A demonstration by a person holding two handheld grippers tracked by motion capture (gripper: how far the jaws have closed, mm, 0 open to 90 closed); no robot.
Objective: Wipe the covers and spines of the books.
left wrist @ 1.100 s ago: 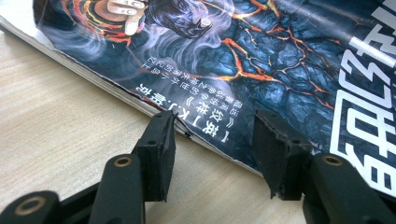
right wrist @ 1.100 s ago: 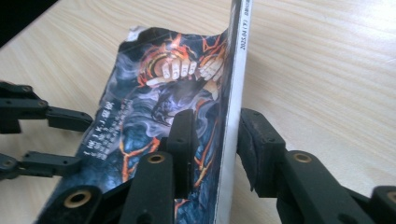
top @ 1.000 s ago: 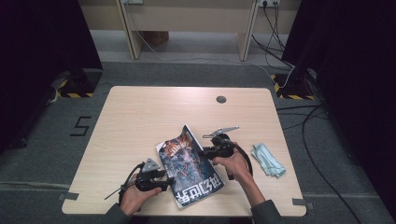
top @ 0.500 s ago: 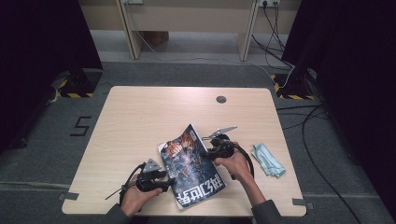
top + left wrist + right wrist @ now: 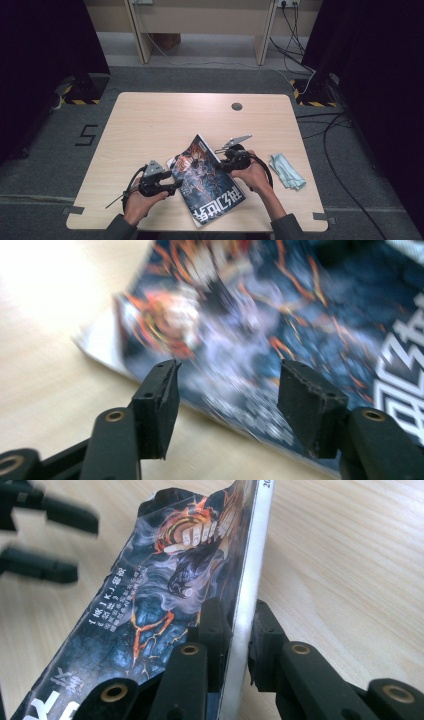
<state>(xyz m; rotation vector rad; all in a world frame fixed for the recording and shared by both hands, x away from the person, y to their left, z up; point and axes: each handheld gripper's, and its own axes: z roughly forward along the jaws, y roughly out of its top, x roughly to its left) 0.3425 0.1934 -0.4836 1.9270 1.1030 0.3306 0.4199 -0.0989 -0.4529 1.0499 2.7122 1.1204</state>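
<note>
Cloth (image 5: 287, 171) lies right of your magazine (image 5: 210, 185); cover lettering unreadable. Your right gripper (image 5: 223, 161) pinches its spine; your left gripper (image 5: 176, 186) has just spread, holding nothing.

The magazine (image 5: 210, 182) has a shiny paper cover. The desk (image 5: 165, 120) is smooth light wood. The cloth (image 5: 286, 171) looks soft. The fingers (image 5: 161, 405) are dull black plastic.
</note>
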